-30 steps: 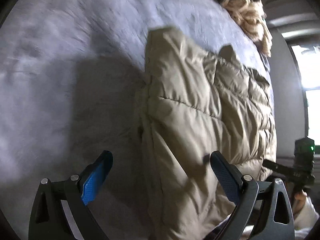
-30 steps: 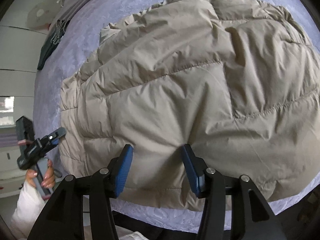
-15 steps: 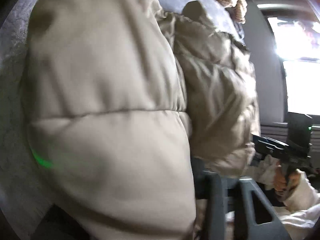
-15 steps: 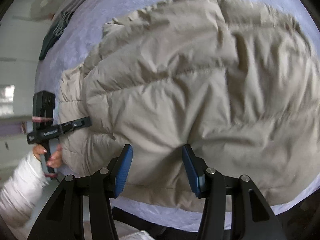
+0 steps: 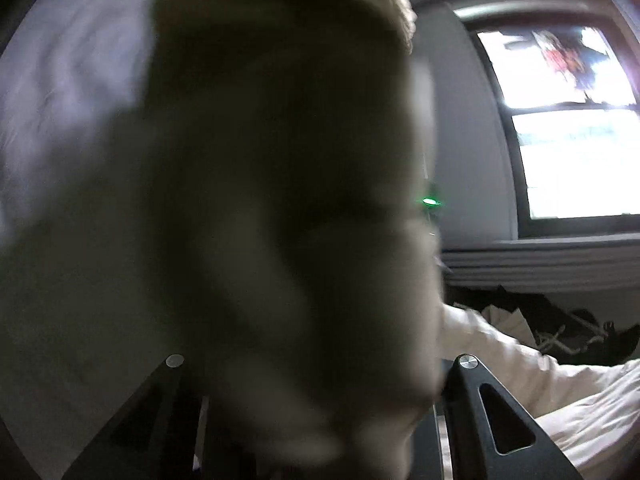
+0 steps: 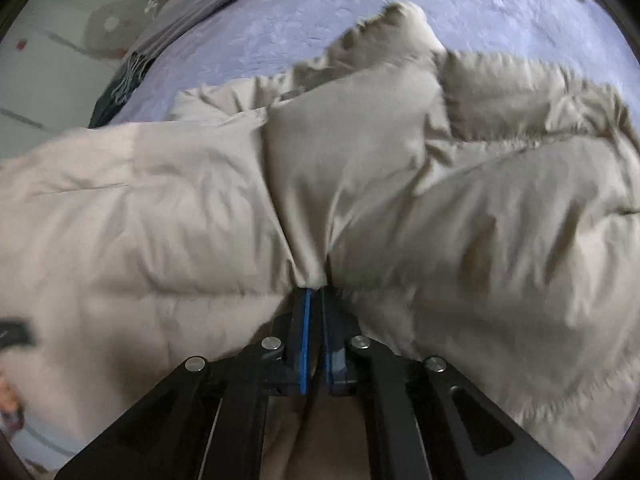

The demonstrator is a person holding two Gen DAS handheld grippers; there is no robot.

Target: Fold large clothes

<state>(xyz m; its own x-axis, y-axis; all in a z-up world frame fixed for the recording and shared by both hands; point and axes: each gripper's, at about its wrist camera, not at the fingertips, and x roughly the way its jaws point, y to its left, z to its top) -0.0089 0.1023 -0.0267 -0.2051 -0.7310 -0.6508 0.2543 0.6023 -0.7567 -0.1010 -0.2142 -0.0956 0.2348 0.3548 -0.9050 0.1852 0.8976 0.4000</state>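
Puffer jacket (image 6: 360, 184): beige, quilted, spread wide over the bed; it covers most of the right wrist view, bunched into deep folds that run toward the near edge.
Jacket in the left wrist view (image 5: 260, 200): a blurred, shadowed mass right against the lens, filling the middle and left of the view.
Right tool (image 6: 315, 300): at the jacket's near edge, blue pads drawn together with a pinch of the beige fabric clamped between them; the cloth gathers into a tight pucker at the tips.
Left tool (image 5: 316, 412): only its black frame shows, either side of the jacket; the jaws are closing with jacket fabric between them, and the fingertips are hidden by cloth.
Bed (image 6: 320, 20): lavender textured cover, bare beyond the jacket's far edge; in the left wrist view it shows as a pale patch left of the jacket.
Grey fringed cloth (image 6: 160, 44): at the bed's far left edge, apart from the jacket.
Window (image 5: 568, 128): bright, to the right of the jacket.
White sleeve (image 5: 540, 376): the person's, low and right of the jacket.
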